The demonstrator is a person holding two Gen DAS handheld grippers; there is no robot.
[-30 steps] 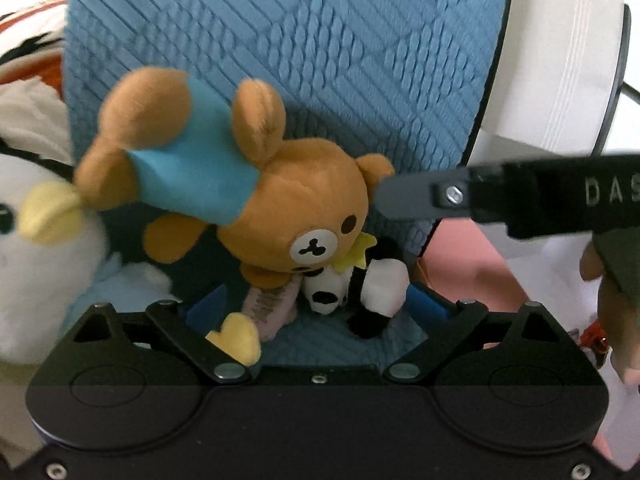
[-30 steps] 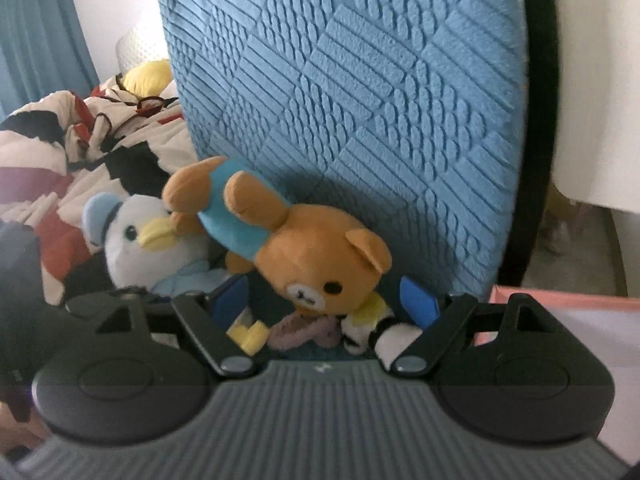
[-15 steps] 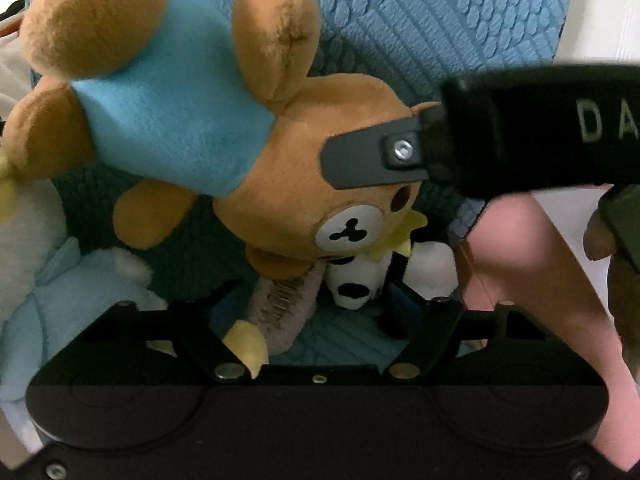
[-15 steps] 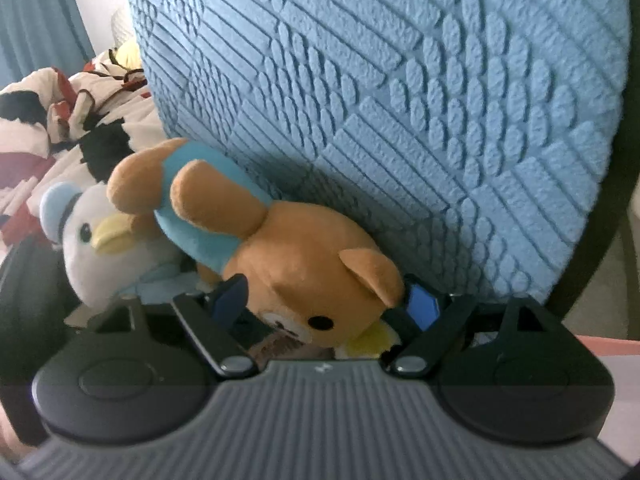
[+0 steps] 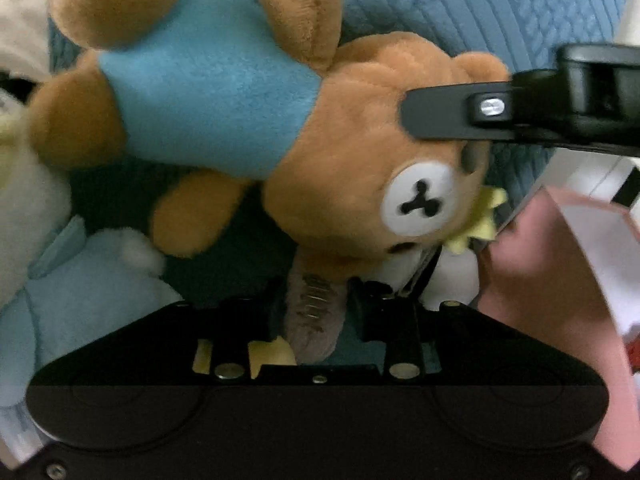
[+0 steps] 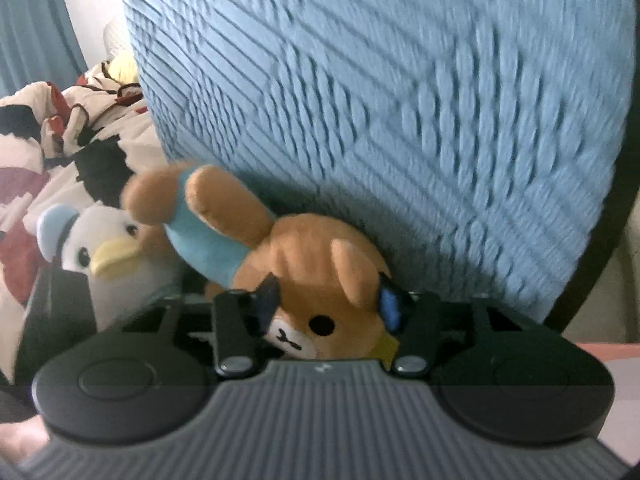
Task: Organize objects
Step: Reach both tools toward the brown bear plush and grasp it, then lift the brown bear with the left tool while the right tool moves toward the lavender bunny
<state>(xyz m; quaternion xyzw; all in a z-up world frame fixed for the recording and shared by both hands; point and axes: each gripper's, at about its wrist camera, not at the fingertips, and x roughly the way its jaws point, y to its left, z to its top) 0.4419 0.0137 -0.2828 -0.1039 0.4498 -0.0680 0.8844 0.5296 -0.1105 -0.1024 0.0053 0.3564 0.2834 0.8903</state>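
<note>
A brown plush bear (image 5: 352,152) in a blue shirt lies head-down against the blue quilted cushion (image 5: 480,8). My right gripper (image 6: 326,300) is shut on the bear's head (image 6: 320,292), one finger on each side. One of its fingers (image 5: 448,116) crosses the bear's head in the left wrist view. My left gripper (image 5: 314,312) is shut on a small pinkish-grey plush piece (image 5: 316,316) just under the bear. A small black-and-white panda plush (image 5: 448,276) sits beside it, mostly hidden.
A white penguin plush (image 6: 100,252) with a yellow beak and pale blue hat lies to the left, also in the left wrist view (image 5: 48,272). A patterned blanket (image 6: 48,140) lies behind it. A pink box (image 5: 560,264) stands at right. The cushion (image 6: 400,120) stands upright behind.
Both grippers moved in closer. The right gripper closed on the bear's head. The left gripper closed on the pinkish-grey plush piece under the bear.
</note>
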